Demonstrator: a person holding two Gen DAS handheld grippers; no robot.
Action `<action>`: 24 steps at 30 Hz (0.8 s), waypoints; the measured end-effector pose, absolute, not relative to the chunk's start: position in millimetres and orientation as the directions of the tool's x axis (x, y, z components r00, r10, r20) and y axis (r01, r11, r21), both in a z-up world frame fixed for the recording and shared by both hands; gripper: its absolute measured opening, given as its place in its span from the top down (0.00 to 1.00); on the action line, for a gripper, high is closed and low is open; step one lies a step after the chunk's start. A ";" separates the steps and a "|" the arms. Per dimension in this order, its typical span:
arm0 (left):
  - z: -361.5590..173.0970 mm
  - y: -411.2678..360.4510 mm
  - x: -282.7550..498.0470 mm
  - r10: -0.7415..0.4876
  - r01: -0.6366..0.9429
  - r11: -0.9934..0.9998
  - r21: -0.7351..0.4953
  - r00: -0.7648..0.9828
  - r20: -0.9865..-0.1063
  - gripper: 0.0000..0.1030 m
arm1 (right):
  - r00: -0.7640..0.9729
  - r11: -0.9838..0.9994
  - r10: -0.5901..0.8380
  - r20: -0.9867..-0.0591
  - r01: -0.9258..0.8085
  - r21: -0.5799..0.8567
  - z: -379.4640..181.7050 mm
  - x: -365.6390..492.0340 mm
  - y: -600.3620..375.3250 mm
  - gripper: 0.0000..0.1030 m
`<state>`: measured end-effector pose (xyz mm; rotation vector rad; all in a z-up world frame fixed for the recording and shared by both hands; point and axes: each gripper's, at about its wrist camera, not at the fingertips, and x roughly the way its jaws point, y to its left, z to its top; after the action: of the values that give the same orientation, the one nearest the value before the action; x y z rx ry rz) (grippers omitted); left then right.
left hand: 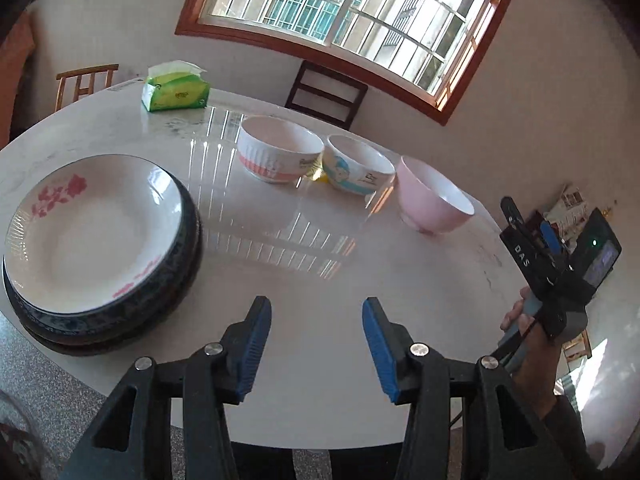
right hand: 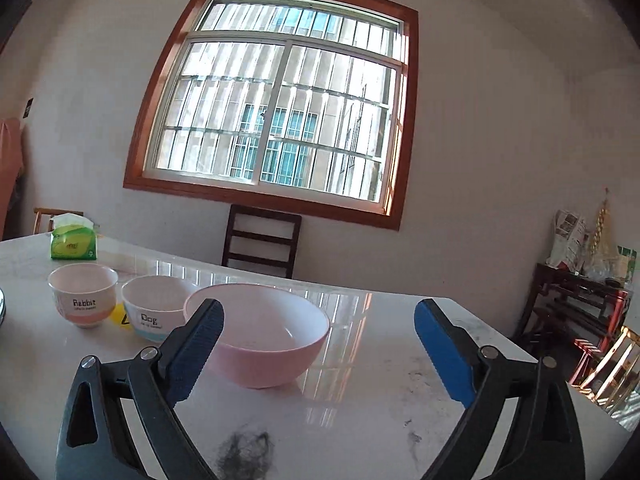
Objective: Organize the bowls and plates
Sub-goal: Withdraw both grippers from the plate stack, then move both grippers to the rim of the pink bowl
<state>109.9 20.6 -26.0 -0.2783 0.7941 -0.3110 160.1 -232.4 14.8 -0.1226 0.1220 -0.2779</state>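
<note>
A stack of plates (left hand: 96, 236), white floral one on top of dark-rimmed ones, sits at the table's left. Three bowls stand in a row: a Rabbit bowl (left hand: 278, 152) (right hand: 83, 294), a Dog bowl (left hand: 356, 168) (right hand: 154, 306) and a pink bowl (left hand: 432, 200) (right hand: 260, 340). My left gripper (left hand: 316, 320) is open and empty above the table's near edge, right of the plates. My right gripper (right hand: 316, 328) is open and empty just in front of the pink bowl; it also shows in the left wrist view (left hand: 532, 240).
A green tissue pack (left hand: 176, 90) (right hand: 74, 242) lies at the far side of the white marble table (left hand: 320, 264). A dark chair (right hand: 262, 240) stands behind the table under the window. A cluttered shelf (right hand: 580, 292) is at the right.
</note>
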 end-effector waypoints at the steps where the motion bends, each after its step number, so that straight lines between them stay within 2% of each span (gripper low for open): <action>1: -28.6 7.6 106.0 -0.380 0.192 0.921 -0.339 0.635 -0.673 0.53 | 0.953 0.954 -0.287 -0.097 0.274 -0.122 15.9 158.2 -234.6 0.03; 6: -43.1 -28.0 78.0 -0.373 0.222 0.928 -0.300 0.589 -0.717 0.52 | 0.917 0.917 -0.391 -0.077 0.381 -0.121 16.6 143.7 -238.8 0.02; 8: -45.2 -26.4 74.0 -0.383 0.198 0.922 -0.331 0.579 -0.719 0.52 | 0.915 0.920 -0.391 -0.100 0.385 -0.078 16.1 139.5 -247.6 0.01; 9: -45.4 -22.4 71.5 -0.403 0.182 0.911 -0.369 0.575 -0.712 0.48 | 0.910 0.920 -0.393 -0.130 0.389 -0.054 14.9 138.8 -253.0 0.01; 11: -43.5 -12.0 62.7 -0.462 0.170 0.874 -0.456 0.583 -0.668 0.36 | 0.891 0.918 -0.389 -0.236 0.396 -0.018 8.2 145.4 -264.8 0.01; 12: -40.5 -8.0 57.4 -0.484 0.174 0.855 -0.488 0.603 -0.634 0.35 | 0.890 0.921 -0.372 -0.263 0.388 0.009 5.9 147.6 -270.5 0.01; 14: -30.7 -3.8 46.2 -0.503 0.188 0.833 -0.521 0.649 -0.570 0.32 | 0.888 0.914 -0.389 -0.245 0.406 0.019 5.3 141.3 -272.5 0.01; 15: -25.3 -2.6 44.3 -0.497 0.194 0.833 -0.518 0.672 -0.549 0.28 | 0.897 0.919 -0.378 -0.229 0.393 0.022 6.2 138.2 -270.9 0.01; 18: -18.0 -1.7 51.7 -0.511 0.214 0.823 -0.526 0.684 -0.521 0.27 | 0.926 0.954 -0.276 -0.257 0.298 0.047 4.0 136.6 -269.2 0.01; 21: -9.3 -18.2 76.6 -0.464 0.232 0.874 -0.427 0.660 -0.591 0.27 | 0.934 0.970 -0.201 -0.296 0.231 0.071 0.8 136.1 -267.0 0.01; 24: -3.0 -25.2 102.7 -0.447 0.206 0.882 -0.424 0.650 -0.615 0.27 | 0.931 0.982 -0.153 -0.332 0.180 0.051 -1.2 133.3 -264.3 0.01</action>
<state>102.7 -25.2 -3.0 -0.3317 0.7808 -0.3790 133.3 -264.3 -1.2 0.0813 0.3335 -0.1705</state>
